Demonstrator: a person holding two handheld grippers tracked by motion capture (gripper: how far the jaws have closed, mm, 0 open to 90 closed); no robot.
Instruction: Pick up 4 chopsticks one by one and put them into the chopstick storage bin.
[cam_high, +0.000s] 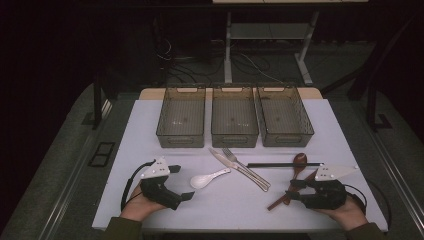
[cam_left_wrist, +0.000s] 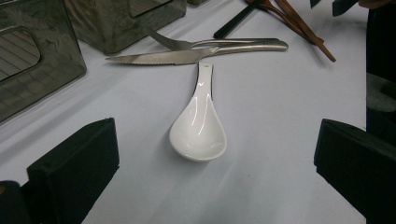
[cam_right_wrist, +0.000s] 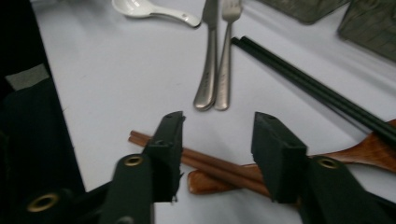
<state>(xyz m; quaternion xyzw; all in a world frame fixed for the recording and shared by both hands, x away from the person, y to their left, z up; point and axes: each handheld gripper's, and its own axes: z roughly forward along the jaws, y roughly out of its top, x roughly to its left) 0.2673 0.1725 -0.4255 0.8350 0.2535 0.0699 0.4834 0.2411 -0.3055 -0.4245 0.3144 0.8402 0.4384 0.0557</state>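
Ceramic spoon (cam_left_wrist: 198, 128): slippery, fragile; handle at 12 o'clock advised.
Left tool (cam_left_wrist: 210, 154): wide.
Right tool (cam_right_wrist: 217, 154): half-open, astride chopsticks (cam_right_wrist: 210, 165).

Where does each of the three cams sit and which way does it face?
High view: above the person's side, looking forward and down at the table; both hands, left gripper, right gripper.
Left gripper view: on the left gripper, looking between its wide-apart fingers at the white spoon.
Right gripper view: on the right gripper; fingers astride the brown chopsticks, not pressing.
All share the knife and fork.
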